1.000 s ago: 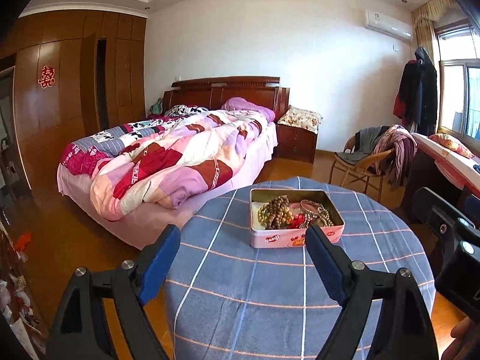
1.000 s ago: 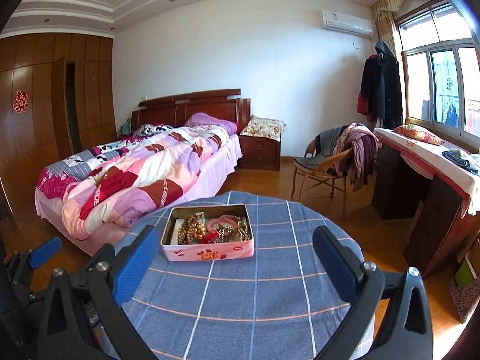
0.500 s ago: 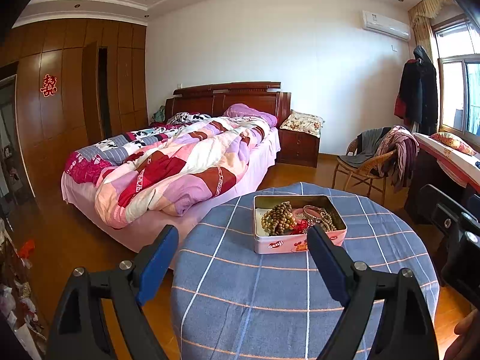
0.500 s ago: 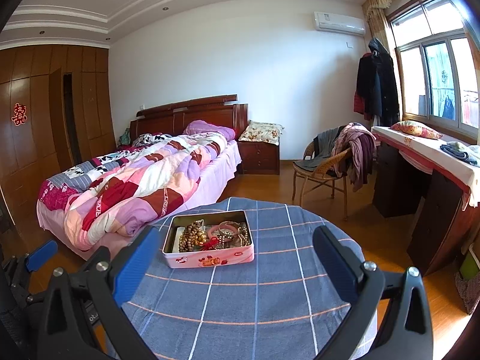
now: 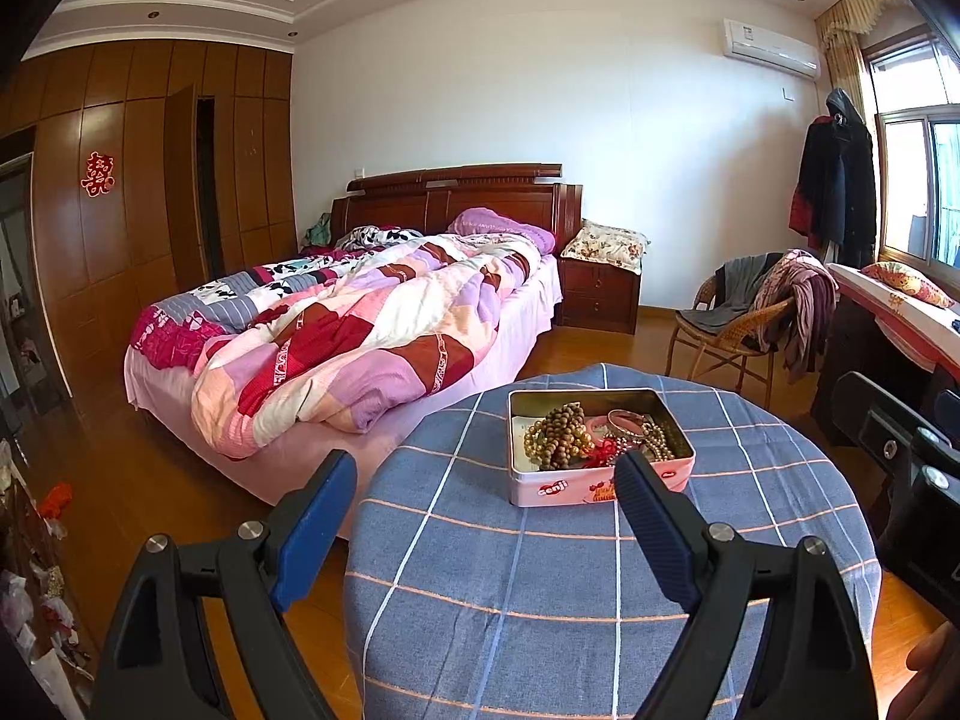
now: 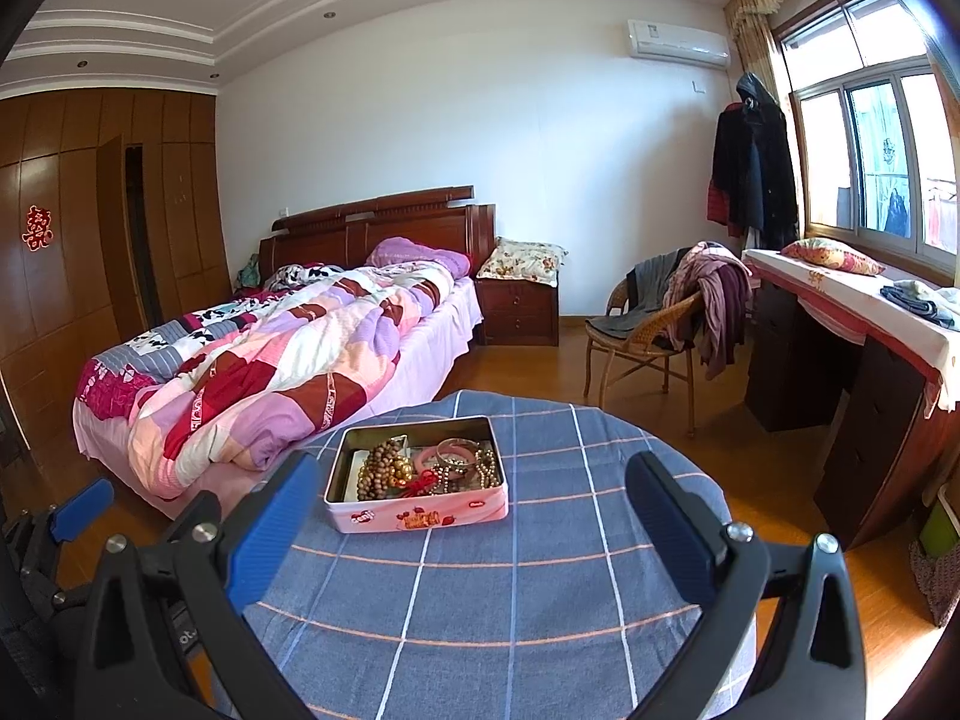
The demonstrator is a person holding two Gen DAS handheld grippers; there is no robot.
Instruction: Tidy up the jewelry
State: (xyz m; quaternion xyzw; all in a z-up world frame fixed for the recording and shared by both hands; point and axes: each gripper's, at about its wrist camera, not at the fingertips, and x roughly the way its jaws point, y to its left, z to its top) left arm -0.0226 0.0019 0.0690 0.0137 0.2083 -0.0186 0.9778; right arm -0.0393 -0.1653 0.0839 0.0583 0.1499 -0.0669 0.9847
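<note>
A pink rectangular tin [image 5: 600, 486] [image 6: 420, 516] stands open on a round table with a blue checked cloth [image 5: 540, 588] [image 6: 510, 600]. Inside lie wooden bead strings [image 5: 555, 435] [image 6: 381, 468], a pink bangle [image 6: 435, 459], metal chains [image 6: 486, 468] and a red tassel [image 6: 420, 485], all tangled. My left gripper [image 5: 486, 519] hangs open above the table's near left, well short of the tin. My right gripper [image 6: 471, 525] is also open and empty, held above the near side of the table, the tin between its fingers in view.
A bed with a patchwork quilt [image 5: 360, 324] stands close behind the table on the left. A wicker chair draped with clothes [image 6: 654, 324] is at the back right, and a dark desk [image 6: 840, 360] runs under the window. The other gripper [image 5: 912, 480] shows at the right edge.
Both grippers have pulled back and risen a little, so the table and tin sit lower and smaller in both views. Both stay open. The tin has not moved.
</note>
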